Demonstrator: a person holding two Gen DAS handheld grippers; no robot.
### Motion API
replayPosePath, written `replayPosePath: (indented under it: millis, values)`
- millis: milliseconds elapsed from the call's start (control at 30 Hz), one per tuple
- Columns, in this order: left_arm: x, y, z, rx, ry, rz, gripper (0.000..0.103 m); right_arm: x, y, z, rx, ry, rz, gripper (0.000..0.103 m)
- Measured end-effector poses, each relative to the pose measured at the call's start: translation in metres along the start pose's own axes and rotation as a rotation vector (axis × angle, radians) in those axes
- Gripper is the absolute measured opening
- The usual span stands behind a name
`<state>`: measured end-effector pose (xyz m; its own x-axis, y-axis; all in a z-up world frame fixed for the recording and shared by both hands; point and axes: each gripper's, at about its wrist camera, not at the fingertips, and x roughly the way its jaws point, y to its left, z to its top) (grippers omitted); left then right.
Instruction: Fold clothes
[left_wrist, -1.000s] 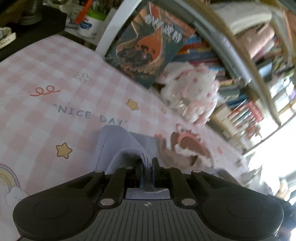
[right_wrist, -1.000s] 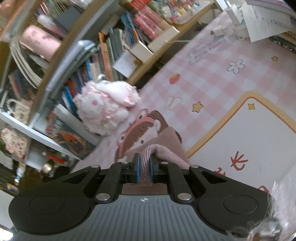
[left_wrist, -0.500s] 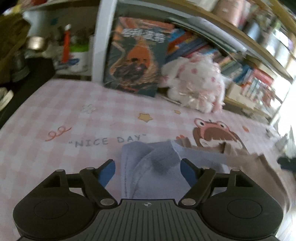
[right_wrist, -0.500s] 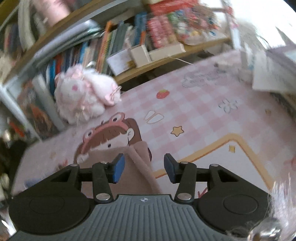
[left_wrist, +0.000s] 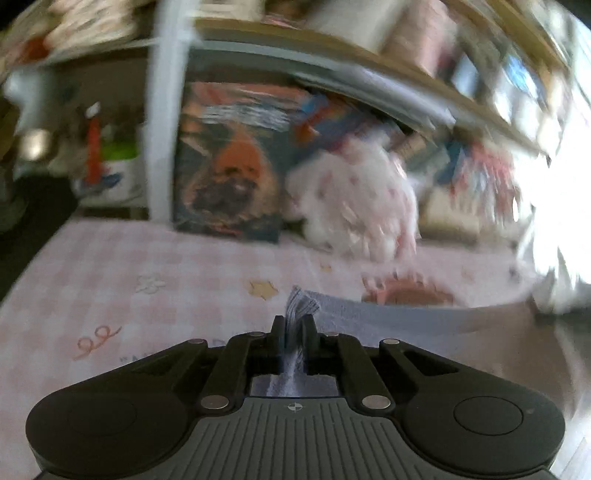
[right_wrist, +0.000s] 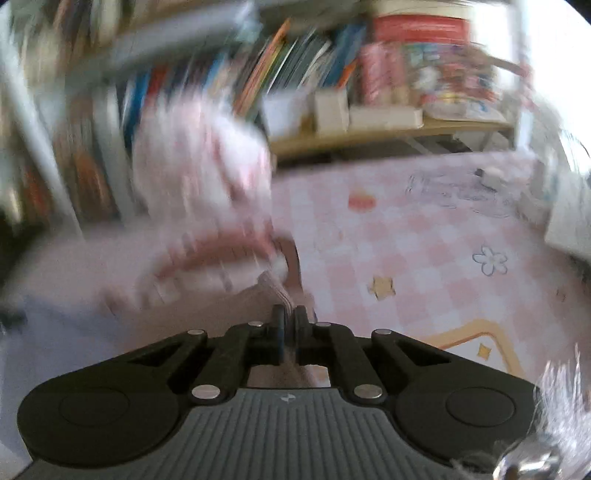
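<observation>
Left wrist view
- Tool state: the left gripper (left_wrist: 293, 328) is seen clamped on a pinch of ribbed, pale blue cloth, which stands up between the two fingers.
- Garment: the pale blue garment (left_wrist: 373, 325) runs from the jaws toward the right, where it passes into a brownish part; the whole is blurred, so its kind cannot be told.
- Place: the garment lies near the middle of the pink checked table cover (left_wrist: 147, 280), with the held corner just in front of a yellow star print (left_wrist: 263, 288).
- Far edge: a picture book (left_wrist: 232, 166) and a white plush toy (left_wrist: 354, 206) are propped at the far edge of the table, under the shelves.

Right wrist view
- Tool state: the right gripper (right_wrist: 289, 321) is seen closed on a ribbed, pinkish-brown edge of cloth (right_wrist: 277, 288), which sticks up above the jaws.
- Place: the held edge sits near the middle of the table cover, left of a yellow star; the cloth spreads to the lower left, heavily blurred.
- Far edge: books on a shelf (right_wrist: 295, 66) are seen behind the table.

Step in hand
- Judged step: both ends appear pinched, so a lift and fold of the garment is judged to be under way.
- Doing it well: both grips should be kept firm, the two held ends raised level and the cloth kept taut between them, so that the fold lands straight.
- Risk: the plush toy at the far edge should be cleared.
</observation>
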<state>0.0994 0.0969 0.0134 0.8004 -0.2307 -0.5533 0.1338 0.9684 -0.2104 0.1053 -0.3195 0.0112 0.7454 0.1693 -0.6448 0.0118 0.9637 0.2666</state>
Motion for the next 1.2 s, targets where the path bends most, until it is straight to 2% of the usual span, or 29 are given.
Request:
replayPosePath:
  millis: [67,133,233,300,333,500,600,633,667,867,1033,1200]
  values:
    - [0.024,0.005,-0.006,0.017,0.076,0.035,0.007,-0.003,-0.009,0.005,0.066,-0.019,-0.001,0.004]
    - [0.046,0.004,-0.013,0.035,0.139,0.069,0.007,0.020,-0.008,0.002,0.044,0.026,-0.021,0.004]
    - [0.058,0.003,-0.021,0.042,0.171,0.101,0.008,0.052,-0.004,-0.006,0.001,0.087,-0.064,0.004]
    - [0.059,0.002,-0.023,0.058,0.175,0.107,0.011,0.056,-0.008,-0.009,0.032,0.085,-0.062,0.005]
    - [0.058,0.003,-0.024,0.059,0.176,0.106,0.015,0.056,-0.010,-0.009,0.047,0.082,-0.060,0.005]
    - [0.053,0.010,-0.020,0.004,0.174,0.074,0.020,0.052,-0.010,-0.010,0.054,0.084,-0.064,0.010]
    - [0.040,0.007,-0.015,0.000,0.142,0.117,0.038,0.039,-0.007,-0.007,0.057,0.049,-0.062,0.024]
    - [0.032,0.004,-0.015,0.008,0.115,0.140,0.049,0.034,-0.006,-0.005,0.048,0.037,-0.064,0.029]
    - [0.023,0.002,-0.015,0.015,0.081,0.147,0.054,0.028,-0.004,-0.005,0.041,0.026,-0.066,0.031]
    - [-0.015,-0.012,-0.021,0.061,0.020,0.130,0.060,-0.005,0.004,-0.010,0.019,-0.010,-0.064,0.045]
    - [-0.027,-0.030,-0.035,0.089,0.047,0.107,0.064,-0.023,0.017,-0.027,-0.018,0.005,-0.077,0.052]
    - [-0.039,-0.050,-0.050,0.109,0.058,0.108,0.064,-0.034,0.024,-0.044,-0.054,0.036,-0.059,0.052]
